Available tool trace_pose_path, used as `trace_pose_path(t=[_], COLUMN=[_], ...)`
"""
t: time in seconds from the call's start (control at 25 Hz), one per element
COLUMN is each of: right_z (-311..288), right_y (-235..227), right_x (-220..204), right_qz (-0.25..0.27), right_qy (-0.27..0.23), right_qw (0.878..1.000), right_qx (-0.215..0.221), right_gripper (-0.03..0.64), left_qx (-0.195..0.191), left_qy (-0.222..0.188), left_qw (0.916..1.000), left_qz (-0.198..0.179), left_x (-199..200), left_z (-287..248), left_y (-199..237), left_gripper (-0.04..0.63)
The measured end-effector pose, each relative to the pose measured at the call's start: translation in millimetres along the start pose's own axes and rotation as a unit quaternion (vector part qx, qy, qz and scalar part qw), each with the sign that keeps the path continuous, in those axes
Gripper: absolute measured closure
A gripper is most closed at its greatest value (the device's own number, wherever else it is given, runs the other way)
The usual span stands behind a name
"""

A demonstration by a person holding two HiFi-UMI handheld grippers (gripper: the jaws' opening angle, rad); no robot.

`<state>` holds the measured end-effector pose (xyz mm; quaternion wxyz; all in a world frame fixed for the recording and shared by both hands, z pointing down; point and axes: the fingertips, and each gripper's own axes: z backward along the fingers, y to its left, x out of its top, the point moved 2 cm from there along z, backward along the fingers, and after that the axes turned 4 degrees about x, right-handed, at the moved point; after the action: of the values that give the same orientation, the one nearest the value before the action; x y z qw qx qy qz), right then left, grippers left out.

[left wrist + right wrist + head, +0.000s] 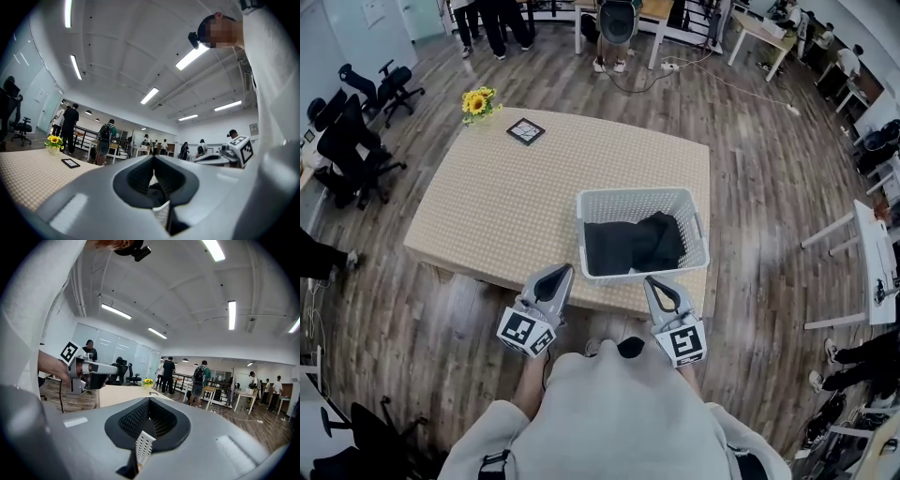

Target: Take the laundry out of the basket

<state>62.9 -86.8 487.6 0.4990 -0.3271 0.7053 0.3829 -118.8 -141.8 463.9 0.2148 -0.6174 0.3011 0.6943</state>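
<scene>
A white mesh laundry basket [642, 195] stands on the front right part of the table [516, 197]. Black laundry [633, 244] lies crumpled inside it. Both grippers are held close to my body, just short of the table's front edge, pointing at the basket. The left gripper [565, 269] is shut with nothing in it, and its tips meet in the left gripper view [153, 157]. My right gripper [650, 280] is also shut and empty [149, 399]. A strip of the basket's mesh [144, 446] shows through the gap behind its jaws.
A pot of sunflowers [478, 103] and a small black-framed picture [525, 130] sit at the table's far left. Black office chairs [356, 141] stand to the left, a white desk [877, 262] to the right. Several people stand at the room's far end.
</scene>
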Motion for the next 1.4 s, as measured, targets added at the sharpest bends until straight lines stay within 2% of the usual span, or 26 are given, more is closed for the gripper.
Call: trace_pose_path(t=[0.44, 0.72, 0.88, 1.4], right_z=[2, -11, -23, -62], right_y=[3, -10, -29, -129], right_x=[-18, -24, -21, -9], right_qz=[-0.024, -0.024, -0.028, -0.024], right_qy=[0.021, 0.023, 0.014, -0.029], right_qw=[0.999, 0.999, 0.999, 0.999], right_qx=[-0.001, 0.006, 0.008, 0.011], right_gripper=[0.618, 0.618, 0.618, 0.618], left_qx=[0.007, 0.018, 0.028, 0.052], left_qy=[0.025, 0.026, 0.023, 0.011], left_qw=[0.9993, 0.9992, 0.9990, 0.9985], left_qz=[0.028, 0.023, 0.025, -0.012], left_x=[-26, -26, -22, 2], left_z=[5, -8, -27, -120], left_y=[4, 13, 22, 36], left_gripper=[0.584, 0.584, 0.584, 0.584])
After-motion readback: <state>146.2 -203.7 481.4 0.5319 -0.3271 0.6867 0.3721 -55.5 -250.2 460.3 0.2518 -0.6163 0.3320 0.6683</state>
